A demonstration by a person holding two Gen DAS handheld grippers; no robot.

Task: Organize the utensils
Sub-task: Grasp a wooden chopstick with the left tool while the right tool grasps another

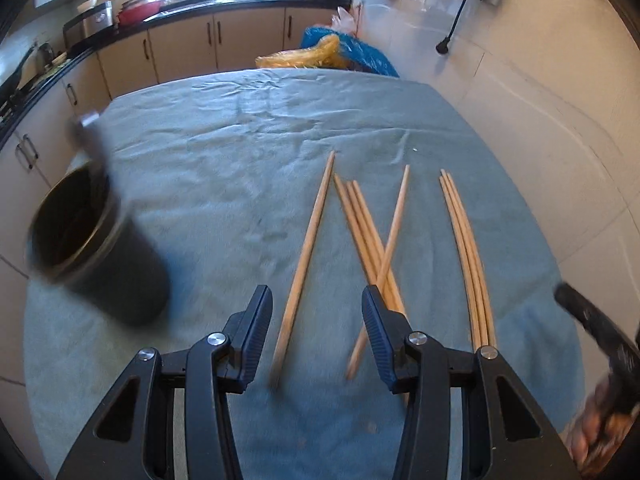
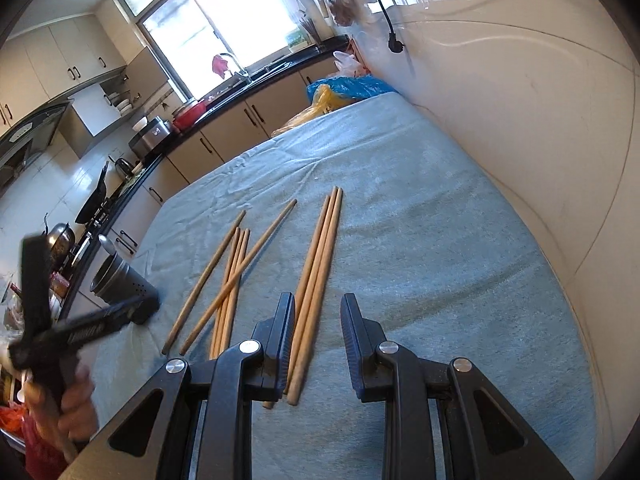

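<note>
on the blue-grey cloth that covers the table, wooden chopsticks are laid out in three groups. in the left wrist view a single chopstick lies alone, and its near end is blurred. to the right of it a crossed bundle is seen, where one stick lies across three others; the lower part of this bundle is hidden behind the right finger of the left gripper. further right a tight set of three chopsticks lies side by side, and its near ends are covered by the gripper frame.

the fingers of the left gripper are held wide apart and nothing is between them. it hovers above the cloth, near the single chopstick and the bundle.

a dark cup stands at the left edge of the table. it is strongly blurred in this view, so its inside cannot be made out. in the right wrist view small holes are seen in its wall, and its lower part is hidden by the left gripper.

the right gripper is also spread open and grips nothing. the set of three chopsticks lies under it, close to its left finger, whether touching cannot be told. in the left wrist view only a blurred piece of this tool is seen at the right edge.
</note>
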